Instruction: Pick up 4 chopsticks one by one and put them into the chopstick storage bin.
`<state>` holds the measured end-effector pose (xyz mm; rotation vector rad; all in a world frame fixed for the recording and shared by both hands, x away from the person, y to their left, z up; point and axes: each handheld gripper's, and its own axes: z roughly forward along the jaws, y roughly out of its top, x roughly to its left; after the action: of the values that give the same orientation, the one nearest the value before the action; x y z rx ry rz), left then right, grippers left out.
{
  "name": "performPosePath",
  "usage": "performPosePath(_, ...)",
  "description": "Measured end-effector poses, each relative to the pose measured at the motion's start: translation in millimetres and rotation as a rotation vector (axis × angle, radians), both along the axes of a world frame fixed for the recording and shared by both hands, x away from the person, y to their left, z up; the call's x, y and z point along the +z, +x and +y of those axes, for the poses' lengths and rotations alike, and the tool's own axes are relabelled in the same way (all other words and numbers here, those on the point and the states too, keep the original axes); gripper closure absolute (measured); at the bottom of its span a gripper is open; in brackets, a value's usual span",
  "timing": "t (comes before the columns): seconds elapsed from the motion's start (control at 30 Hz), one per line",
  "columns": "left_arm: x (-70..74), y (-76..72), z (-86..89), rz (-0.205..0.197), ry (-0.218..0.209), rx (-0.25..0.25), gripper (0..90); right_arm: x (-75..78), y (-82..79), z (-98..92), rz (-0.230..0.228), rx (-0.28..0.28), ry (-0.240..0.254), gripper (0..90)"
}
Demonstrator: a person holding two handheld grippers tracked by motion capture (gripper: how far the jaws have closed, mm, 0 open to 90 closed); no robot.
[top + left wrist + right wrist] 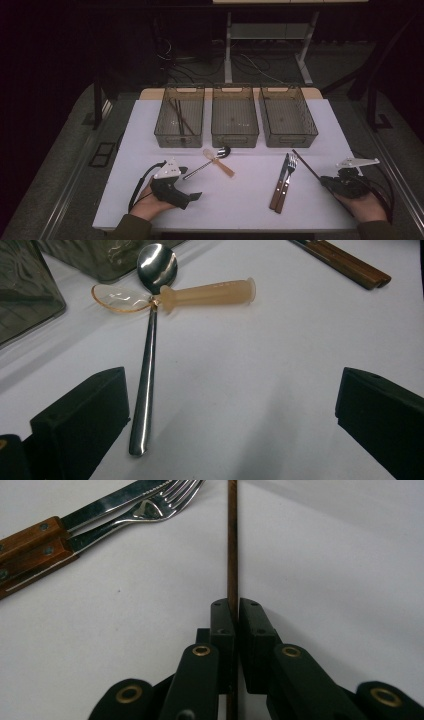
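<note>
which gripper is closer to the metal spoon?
Left. The left gripper sits open just below the metal spoon, whose handle end lies by one of its fingers. The right gripper is across the table, shut on a chopstick.

Three mesh baskets stand in a row at the back of the surface (150, 200): a left basket (161, 131), a middle basket (235, 136) and a right basket (290, 137). Spoons number two, one metal spoon (147, 370) and one amber plastic spoon (200, 294); there is one fork (125, 520) and one knife (90, 507), both wooden-handled. One loose chopstick (232, 540) lies out front, at least two more chopsticks (180, 117) lie in the left basket, and there are two tools, a left tool (192, 196) and a right tool (236, 610)
</note>
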<state>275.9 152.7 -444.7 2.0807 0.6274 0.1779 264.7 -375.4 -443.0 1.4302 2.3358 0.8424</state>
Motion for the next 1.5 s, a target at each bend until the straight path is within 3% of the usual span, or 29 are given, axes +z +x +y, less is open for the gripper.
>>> performPosePath(0.47, 0.3, -0.3, -0.3, -0.004, 0.001, -0.003, 0.2, 2.9, 1.8, -4.1, 0.025, -0.002, 0.017, 85.0)
performPosePath(0.8, 0.1, -0.5, -0.9, -0.006, 0.008, -0.007, 0.2, 11.3, -0.5, -8.9, -0.005, 0.013, 0.037, 85.0)
performPosePath(0.97, 0.1, 0.0, -0.5, -0.007, 0.009, -0.007, 0.2, 19.8, -3.3, -13.5, -0.032, 0.01, 0.075, 85.0)
performPosePath(1.3, -0.2, -0.1, -0.8, -0.003, 0.008, -0.005, 0.2, 33.4, -7.0, -6.9, -0.061, 0.075, 0.145, 85.0)
performPosePath(1.5, -0.3, -0.1, -1.2, -0.002, 0.011, -0.009, 0.2, 38.1, -4.3, 6.6, -0.073, 0.128, 0.154, 85.0)
